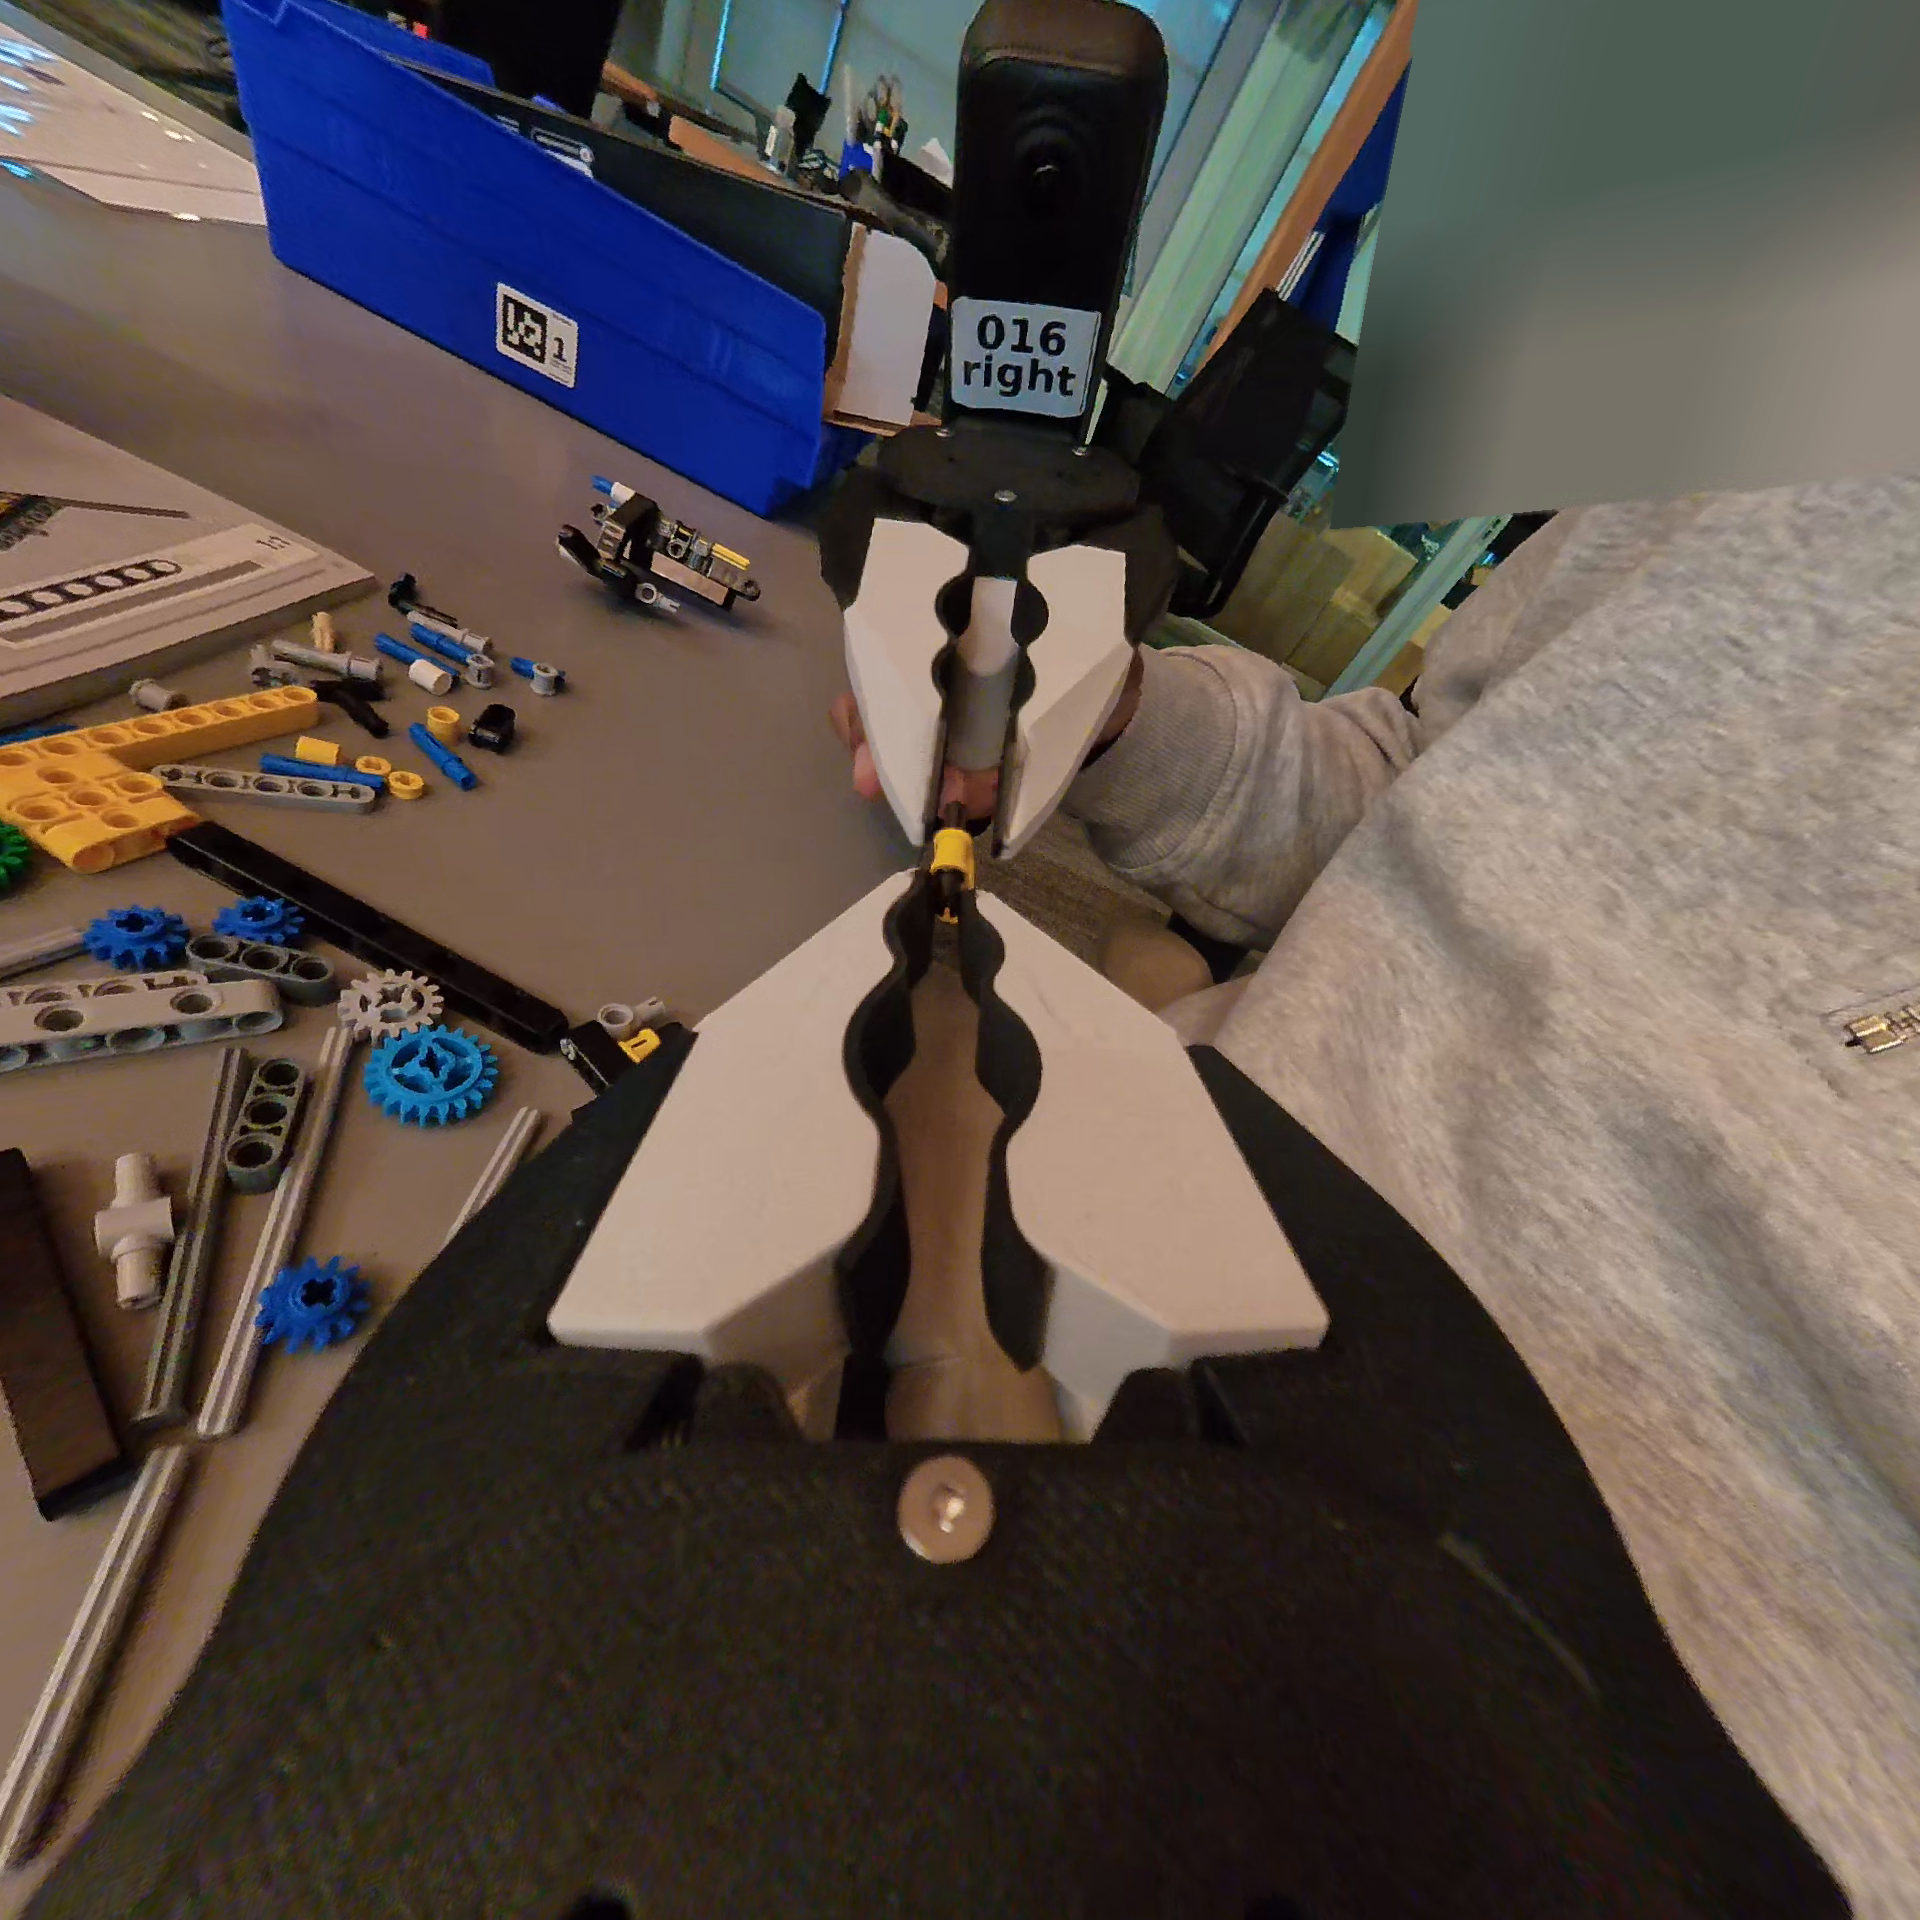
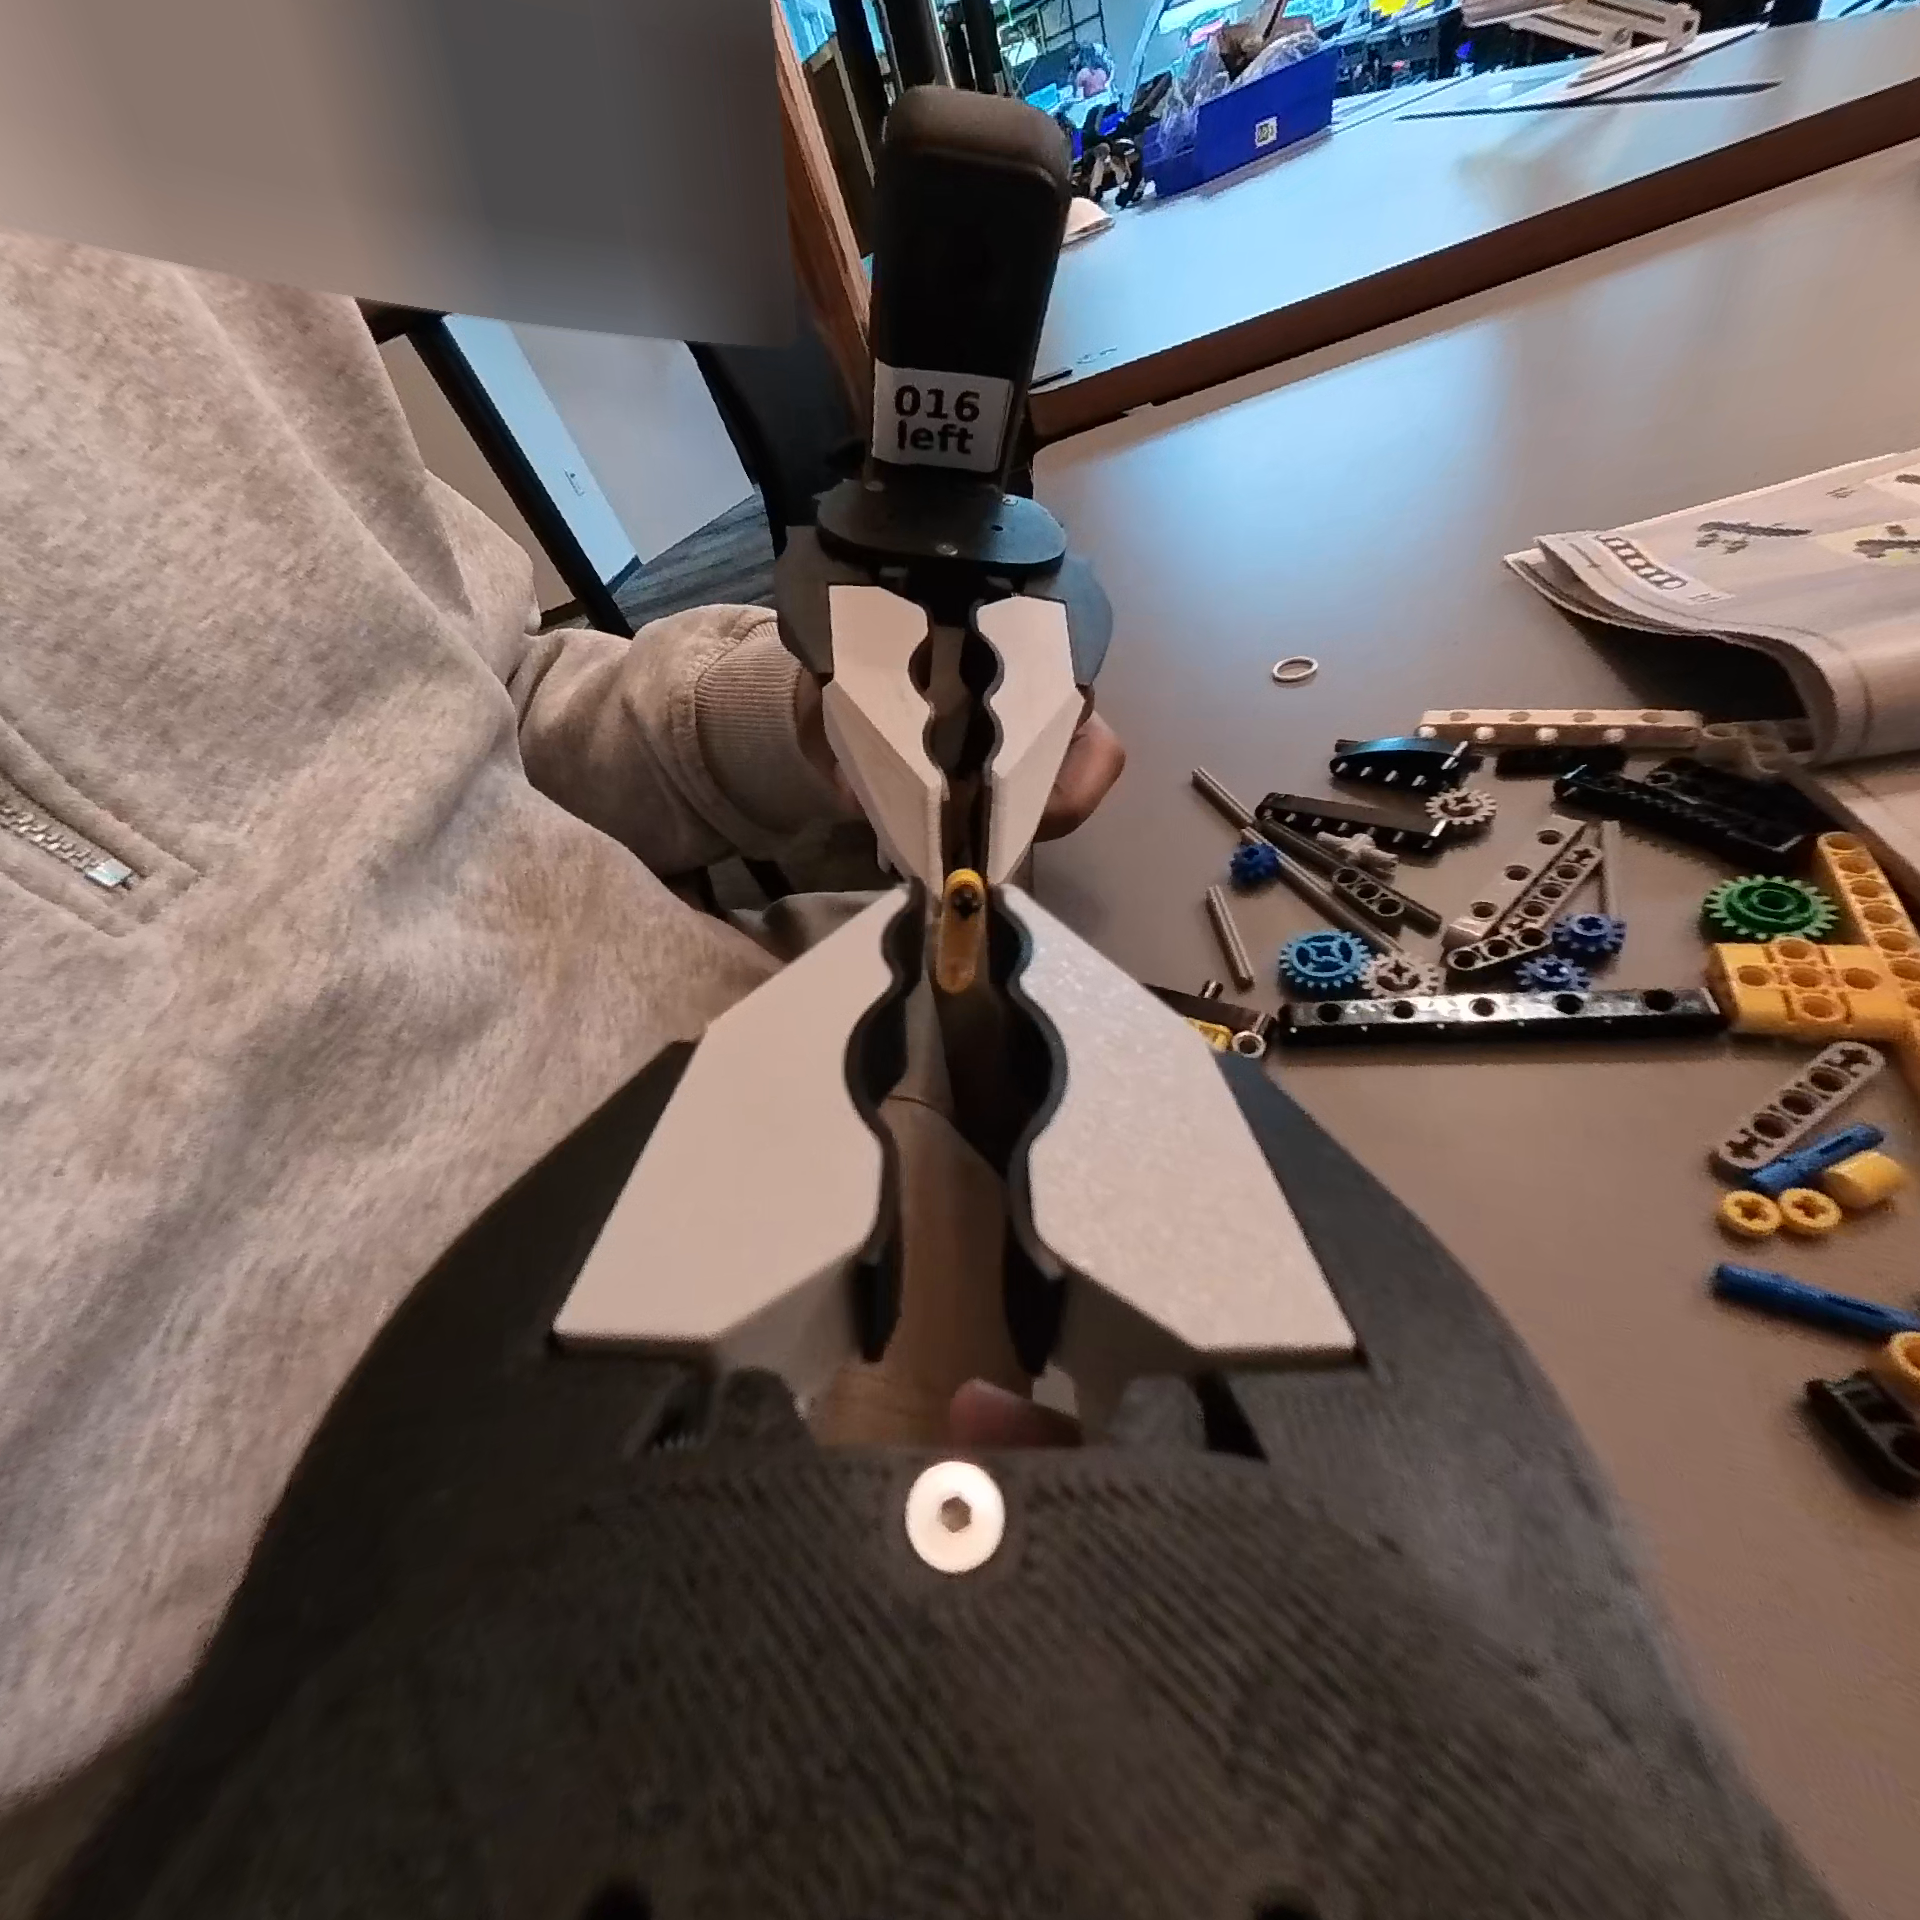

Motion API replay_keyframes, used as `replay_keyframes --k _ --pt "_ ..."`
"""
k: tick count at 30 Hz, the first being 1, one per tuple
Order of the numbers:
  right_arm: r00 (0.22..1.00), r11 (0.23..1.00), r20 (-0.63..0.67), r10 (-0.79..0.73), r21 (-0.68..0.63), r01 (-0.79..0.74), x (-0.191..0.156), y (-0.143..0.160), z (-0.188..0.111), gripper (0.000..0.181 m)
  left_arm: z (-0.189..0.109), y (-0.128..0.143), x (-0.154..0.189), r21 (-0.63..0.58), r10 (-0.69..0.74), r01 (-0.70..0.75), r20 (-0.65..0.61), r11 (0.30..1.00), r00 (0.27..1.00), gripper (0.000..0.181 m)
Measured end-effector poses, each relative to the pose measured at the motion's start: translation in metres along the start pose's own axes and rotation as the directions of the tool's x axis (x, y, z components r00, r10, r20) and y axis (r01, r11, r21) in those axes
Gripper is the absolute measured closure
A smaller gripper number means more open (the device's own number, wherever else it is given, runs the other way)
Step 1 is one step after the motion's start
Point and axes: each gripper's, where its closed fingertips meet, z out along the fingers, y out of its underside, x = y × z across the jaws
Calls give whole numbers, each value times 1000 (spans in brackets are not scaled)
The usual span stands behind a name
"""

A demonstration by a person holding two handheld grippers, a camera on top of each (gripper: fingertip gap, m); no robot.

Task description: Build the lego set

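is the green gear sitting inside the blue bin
No, the green gear lies on the table among loose parts beside a yellow beam.

1. Office/lab workspace, not a home.
2. Long grey laminate table (image 1: 644, 831) with a second grey table (image 2: 1455, 208) behind it.
3. Blue plastic storage bin (image 1: 499, 239) bearing a square black-and-white marker tag (image 1: 535, 335).
4. Background: glass partitions (image 1: 1226, 208), stacked brown cardboard boxes (image 1: 1340, 592), cluttered benches.
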Motion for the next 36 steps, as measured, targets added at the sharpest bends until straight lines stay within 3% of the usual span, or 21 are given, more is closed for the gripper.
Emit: replay_keyframes --k 36 --pt "1000 999 27 17 -29 -16 -4 5 -3 175 3 2 4 -4 2 -2 -24 1000 1000 180"
